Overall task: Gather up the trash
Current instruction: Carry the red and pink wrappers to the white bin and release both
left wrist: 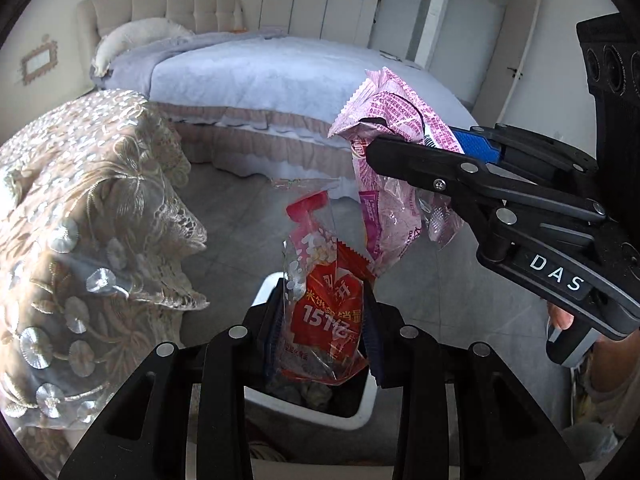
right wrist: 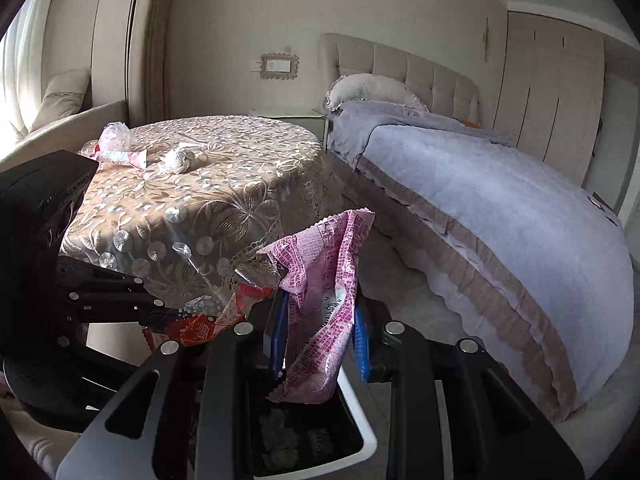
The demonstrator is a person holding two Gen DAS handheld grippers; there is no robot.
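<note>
Now red wrapper (left wrist: pixel 328 312) between left tool (left wrist: pixel 320 332), over bin (left wrist: pixel 312 408)

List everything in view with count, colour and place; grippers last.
red wrapper: 1, red and clear, in left gripper above bin
pink wrapper: 1, pink, in right gripper above bin
bin: 1, white rim, on floor, scraps inside
table: 1, beige lace cloth, beside bed
table trash: about 3 pieces, white and pink, on table
bed: 1, lilac cover
pillow: 1, white, at headboard
left gripper: 1, black, shut
right gripper: 1, black, blue pads, shut
</note>
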